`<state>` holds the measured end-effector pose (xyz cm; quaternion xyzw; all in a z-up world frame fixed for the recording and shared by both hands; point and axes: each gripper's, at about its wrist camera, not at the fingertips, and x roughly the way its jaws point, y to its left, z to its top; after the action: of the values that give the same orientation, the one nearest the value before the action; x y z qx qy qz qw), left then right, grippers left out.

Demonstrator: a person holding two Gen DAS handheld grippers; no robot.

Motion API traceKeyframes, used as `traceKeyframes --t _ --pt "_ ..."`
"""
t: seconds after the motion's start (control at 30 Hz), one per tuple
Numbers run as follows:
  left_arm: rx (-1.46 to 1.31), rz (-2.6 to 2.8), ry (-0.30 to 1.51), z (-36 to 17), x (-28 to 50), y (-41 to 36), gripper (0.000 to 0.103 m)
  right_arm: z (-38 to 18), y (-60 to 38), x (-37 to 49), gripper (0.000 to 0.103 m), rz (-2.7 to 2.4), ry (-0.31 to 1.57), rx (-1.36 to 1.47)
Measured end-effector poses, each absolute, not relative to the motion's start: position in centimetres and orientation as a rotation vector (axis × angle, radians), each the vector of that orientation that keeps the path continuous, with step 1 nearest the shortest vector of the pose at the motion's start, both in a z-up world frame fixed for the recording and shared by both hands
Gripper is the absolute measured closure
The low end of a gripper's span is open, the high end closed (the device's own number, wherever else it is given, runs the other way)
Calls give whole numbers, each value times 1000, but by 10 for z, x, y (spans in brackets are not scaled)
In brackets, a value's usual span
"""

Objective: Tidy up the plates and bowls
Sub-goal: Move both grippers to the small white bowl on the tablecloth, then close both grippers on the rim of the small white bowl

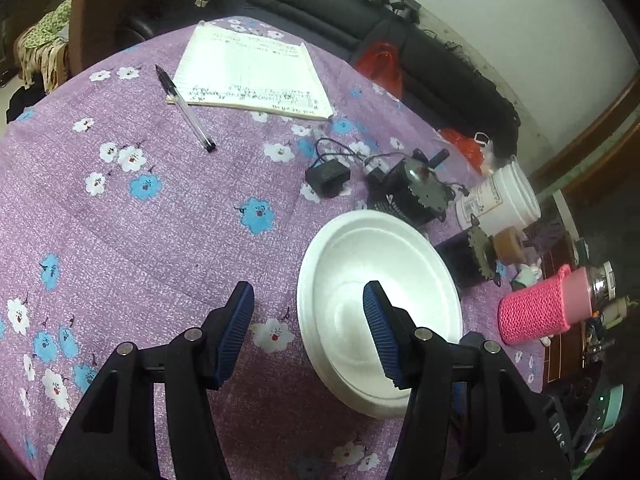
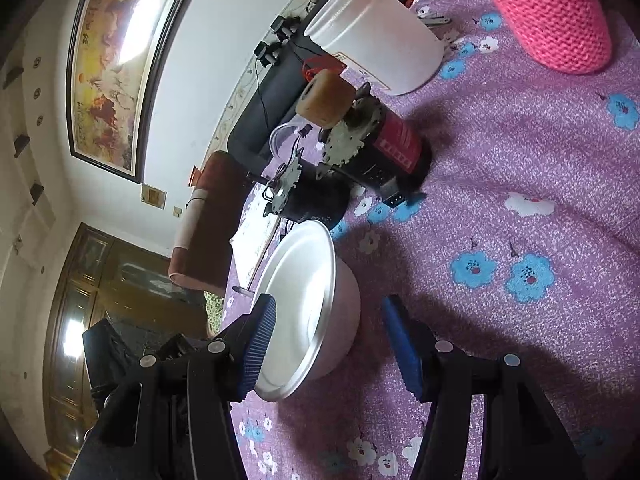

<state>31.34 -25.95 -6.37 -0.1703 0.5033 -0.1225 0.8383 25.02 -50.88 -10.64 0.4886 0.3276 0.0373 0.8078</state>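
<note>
While the white bowl [image 1: 380, 312] sits on the purple flowered tablecloth [image 1: 140, 240] at about four o'clock in the left wrist view, the left gripper [image 1: 308, 336] hangs over its near-left rim with its jaws spread: one pad is over bare cloth at seven o'clock, the other in front of the bowl's hollow. Whether that inner pad touches the foam I cannot tell; nothing looks pinched.

In the right wrist view the same bowl [image 2: 304, 304] shows at about seven o'clock. The right gripper [image 2: 332, 340] is also spread, its jaws straddling the bowl's near rim, one pad in front of the hollow and the other outside the wall. Neither presses visibly.

Only one bowl is in sight, so my judgement is that a grasp is being set up and the sorting is barely begun.

Risks from here:
- The bowl looks light and thin, so a hard squeeze on the rim could dent or crack it.
- Both grippers crowd the same near edge; closing together could make them knock each other or flip the bowl.
- A dark motor [image 1: 416, 196] at twelve o'clock of the bowl, a white tub [image 1: 500, 200] and a pink knitted cup sleeve [image 1: 536, 312] at three o'clock stand near, and a sideways push could shove the bowl into them.
</note>
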Motion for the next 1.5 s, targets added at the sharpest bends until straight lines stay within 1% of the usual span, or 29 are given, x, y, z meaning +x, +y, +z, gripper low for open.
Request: traceKeyframes --t 0.07,0.17,0.2,0.23,0.27,0.4,0.47,0.57,0.67,0.73,0.83,0.93,1.0,1.33,1.5 --pt "-367 -276 1083 -67 314 -261 61 -105 -509 249 45 75 691 1040" --pt "-360 -274 1082 -66 313 -263 61 -105 -510 249 45 77 690 1043" --pt "-360 -275 1081 -66 313 -263 63 -106 -510 249 45 80 694 1050" --pt "-363 -280 1080 -65 313 -263 66 -108 -510 250 46 88 699 1063" --pt "-368 -283 1079 -65 312 -262 72 -109 -511 250 46 91 700 1069" --pt "-362 -279 1073 -64 312 -262 75 -107 -512 248 48 87 687 1066" --pt "-361 -283 1077 -64 311 -263 80 -106 -511 249 48 98 685 1064" --pt "-357 -281 1080 -65 312 -264 80 -104 -509 249 49 107 680 1058" --pt "-357 -283 1079 -65 311 -264 80 -101 -505 250 55 107 680 1036" --pt "-357 -283 1075 -65 311 -265 82 -101 -503 252 66 114 689 1028" --pt "-356 -286 1073 -64 311 -265 88 -104 -502 254 77 119 706 1028" --pt "-352 -279 1073 -64 311 -264 88 -106 -501 255 87 105 716 1025" --pt "-350 -274 1070 -63 311 -263 95 -107 -501 255 88 102 719 1030" --pt "-331 -263 1063 -61 309 -262 96 -110 -505 251 92 101 717 1046" --pt "-313 -255 1071 -61 307 -264 96 -107 -506 249 92 103 716 1051"
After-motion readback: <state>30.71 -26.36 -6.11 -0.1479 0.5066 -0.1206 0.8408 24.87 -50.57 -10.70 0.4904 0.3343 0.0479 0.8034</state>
